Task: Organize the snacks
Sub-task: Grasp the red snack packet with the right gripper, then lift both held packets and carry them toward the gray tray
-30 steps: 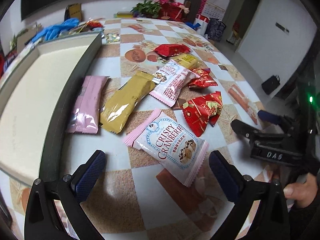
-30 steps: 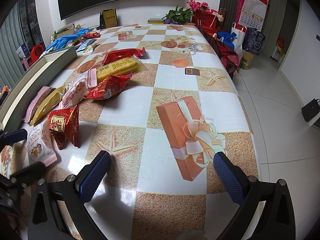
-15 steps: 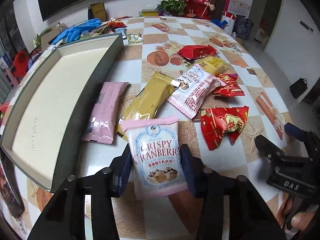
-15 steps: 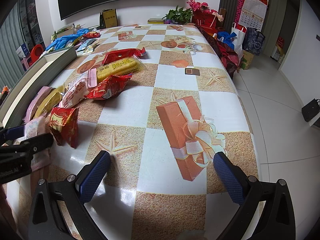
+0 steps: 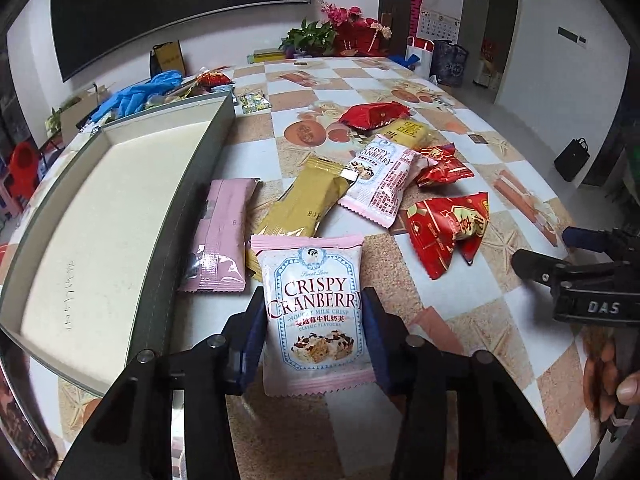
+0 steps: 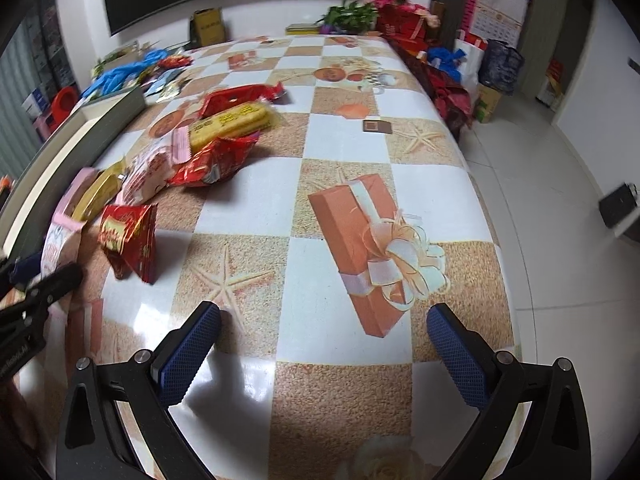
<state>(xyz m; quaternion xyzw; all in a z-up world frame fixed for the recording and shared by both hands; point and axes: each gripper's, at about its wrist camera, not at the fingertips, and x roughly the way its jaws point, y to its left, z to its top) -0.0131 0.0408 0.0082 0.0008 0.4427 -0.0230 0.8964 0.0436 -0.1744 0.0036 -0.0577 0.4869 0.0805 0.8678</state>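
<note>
now left gripper point(image 5: 314, 332) fingers clamp cranberry packet point(image 5: 316, 312); right gripper point(image 6: 324, 346) gapes wide.

Black tongs point(image 6: 322, 354) with blue textured pads point(image 6: 190, 354) (silver screws, white "DAS" lettering).

I see a tabletop point(image 5: 500, 148) under a checkered cloth printed with gifts and starfish. Along its left edge lies a shallow grey tray point(image 5: 188, 200). Beside the tray rest a pink packet point(image 5: 224, 232) and a gold packet point(image 5: 304, 200), then a cranberry packet point(image 5: 380, 176) and red packets point(image 5: 448, 228) toward the middle. Blue gloves point(image 5: 140, 92) lie at the far left corner.
</note>
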